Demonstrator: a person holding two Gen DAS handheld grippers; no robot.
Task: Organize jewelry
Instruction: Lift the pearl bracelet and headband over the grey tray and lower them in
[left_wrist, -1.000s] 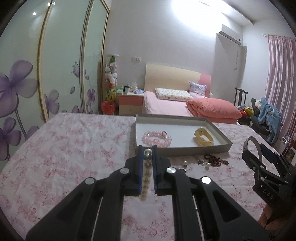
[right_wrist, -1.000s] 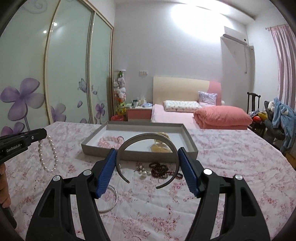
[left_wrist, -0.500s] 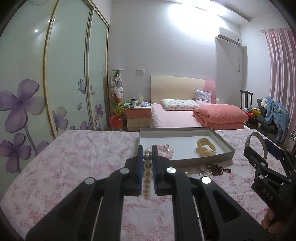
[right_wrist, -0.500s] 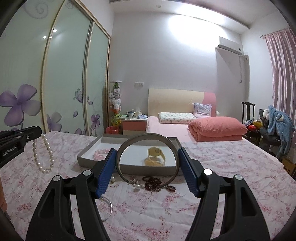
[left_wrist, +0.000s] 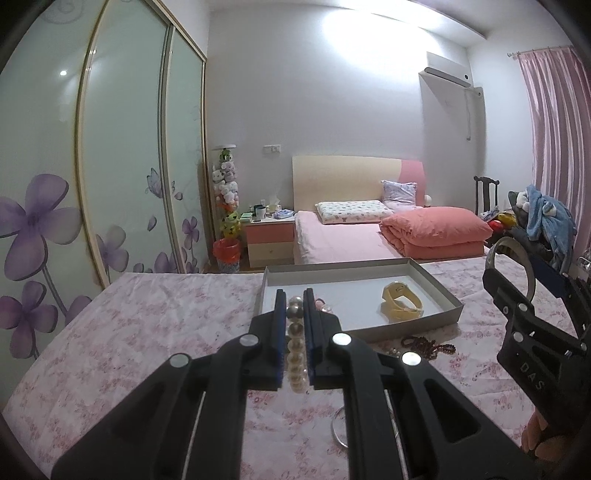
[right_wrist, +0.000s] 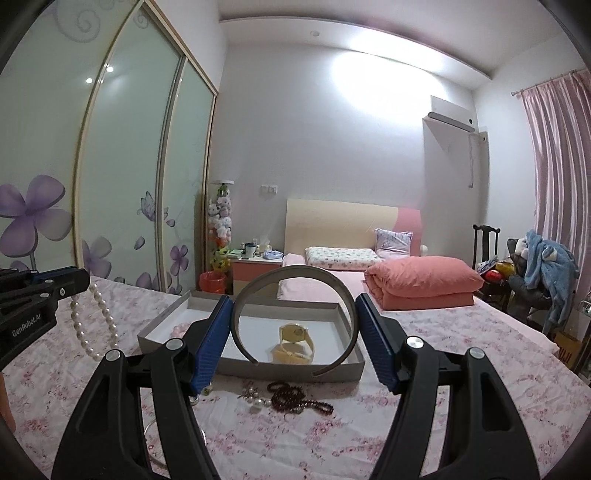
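1. Pearl necklace (left_wrist: 295, 347) – pinched in the left claw (left_wrist: 294, 314), jaws nearly together on the strand. In the right wrist view it hangs as a loop (right_wrist: 96, 325) off the claw tip, above the flowered table (left_wrist: 147, 325), just short of the grey tray (left_wrist: 441, 291).
2. Headband (right_wrist: 293, 275) – right claw (right_wrist: 293, 332) holds it across its width, pads pressing both arms, arch up, open ends down. It sits in front of the tray's near wall.
3. Doing it well, imo: bring the pearls over the tray's bare floor, lower till the loop's bottom rests, then let go, so the strand piles up and doesn't slither over the rim. Keep clear of the yellow bangle (left_wrist: 402, 306) and the pink bead bracelet (right_wrist: 183, 328) already inside.
4. Headband is springy; set its ends down before easing the grip, or it may pop out.
5. Left on the table near the tray: dark red beads (right_wrist: 295, 400), small pearl pieces (right_wrist: 255, 400), a thin metal ring (left_wrist: 338, 428).
6. Hard to see: the left claw's own fingers block most of the pink bracelet; the ring is cut off by claw bodies in both views; pearl clasp – can't tell where. Left claw's pads are hidden in the right wrist view.
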